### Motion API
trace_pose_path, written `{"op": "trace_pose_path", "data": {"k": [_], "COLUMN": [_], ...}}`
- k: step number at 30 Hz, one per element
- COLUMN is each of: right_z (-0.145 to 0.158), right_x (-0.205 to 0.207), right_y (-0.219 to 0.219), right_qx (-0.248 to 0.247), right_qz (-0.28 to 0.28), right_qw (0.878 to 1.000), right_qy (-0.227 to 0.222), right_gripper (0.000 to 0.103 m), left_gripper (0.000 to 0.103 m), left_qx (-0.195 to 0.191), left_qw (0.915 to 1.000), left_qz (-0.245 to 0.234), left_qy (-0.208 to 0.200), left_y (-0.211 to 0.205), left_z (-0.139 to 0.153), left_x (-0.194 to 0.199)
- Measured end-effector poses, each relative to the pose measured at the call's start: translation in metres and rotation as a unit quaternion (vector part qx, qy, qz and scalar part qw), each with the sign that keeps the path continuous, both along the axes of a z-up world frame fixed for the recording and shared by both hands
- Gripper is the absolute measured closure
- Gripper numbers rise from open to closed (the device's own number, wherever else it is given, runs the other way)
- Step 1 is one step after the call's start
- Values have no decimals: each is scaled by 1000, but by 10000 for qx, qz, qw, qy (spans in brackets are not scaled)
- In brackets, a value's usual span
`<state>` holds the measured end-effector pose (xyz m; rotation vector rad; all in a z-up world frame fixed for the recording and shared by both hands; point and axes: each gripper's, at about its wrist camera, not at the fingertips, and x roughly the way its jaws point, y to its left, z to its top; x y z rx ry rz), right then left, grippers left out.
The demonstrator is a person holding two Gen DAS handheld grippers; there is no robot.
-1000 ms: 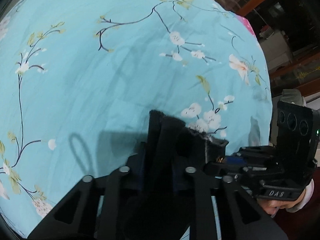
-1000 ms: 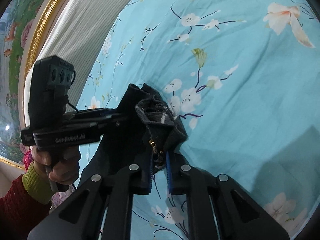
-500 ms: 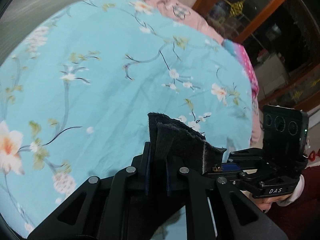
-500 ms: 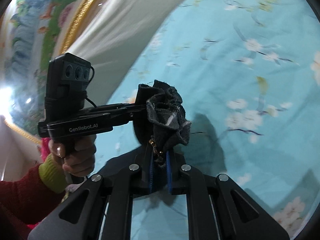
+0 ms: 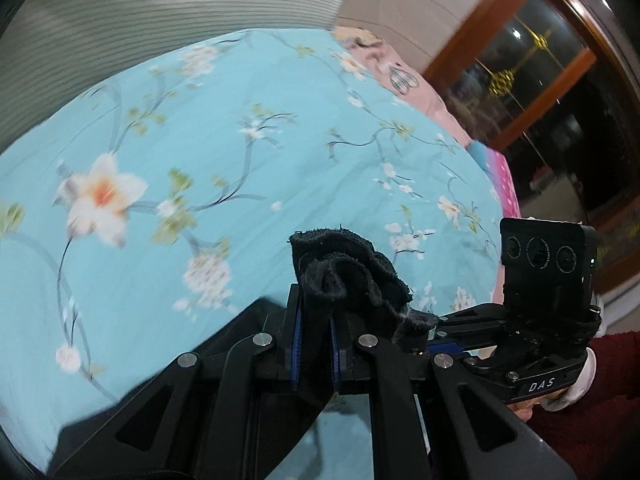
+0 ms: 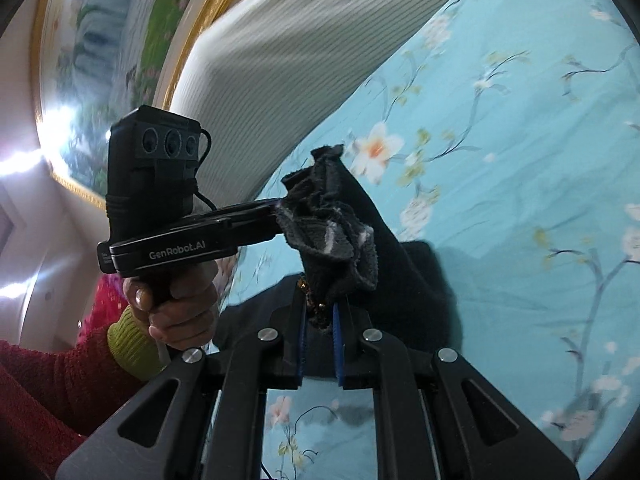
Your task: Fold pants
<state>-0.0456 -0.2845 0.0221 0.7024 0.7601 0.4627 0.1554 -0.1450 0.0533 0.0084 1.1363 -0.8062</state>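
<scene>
The black pants [image 5: 348, 276] are held up off the bed by both grippers. My left gripper [image 5: 314, 332] is shut on a bunched edge of the waistband. My right gripper [image 6: 320, 320] is shut on the other bunched part of the waistband [image 6: 332, 232], next to a small gold zipper pull. The rest of the pants [image 6: 408, 280] hangs down below the grippers and is mostly hidden by them. The two grippers sit close together, side by side. The right gripper shows in the left wrist view [image 5: 432, 322], and the left one in the right wrist view [image 6: 276, 210].
A light blue floral bedsheet [image 5: 200, 168] covers the bed below. A cream ribbed headboard [image 6: 288, 52] and a gold-framed painting [image 6: 120, 28] stand behind. A pink pillow [image 5: 400, 80] lies at the far edge, with a wooden cabinet [image 5: 540, 60] beyond.
Both grippers have risen and tilted back with the pants, so the bed sits lower in view and the headboard and room show. The waistband stays pinched in both.
</scene>
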Motion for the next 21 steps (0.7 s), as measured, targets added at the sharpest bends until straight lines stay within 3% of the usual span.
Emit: {"op": "trace_pose_path", "data": {"k": [9,21], "right_z": [-25,-63], "right_x": [32,55], "right_y": [48,92], "right_qx": [-280,-728], "right_qz": [651,1156], "right_qw": [9968,9875], "right_qy": [367,783], "right_gripper": [91,91], "left_gripper": [93,97], "left_qx": [-46,130], "left_qw": [9964,9873], "left_qz": [804,1479], "left_qy": [261,563], "left_y": [64,104], "left_z": [-36,-81], "left_x": [-12,-22]}}
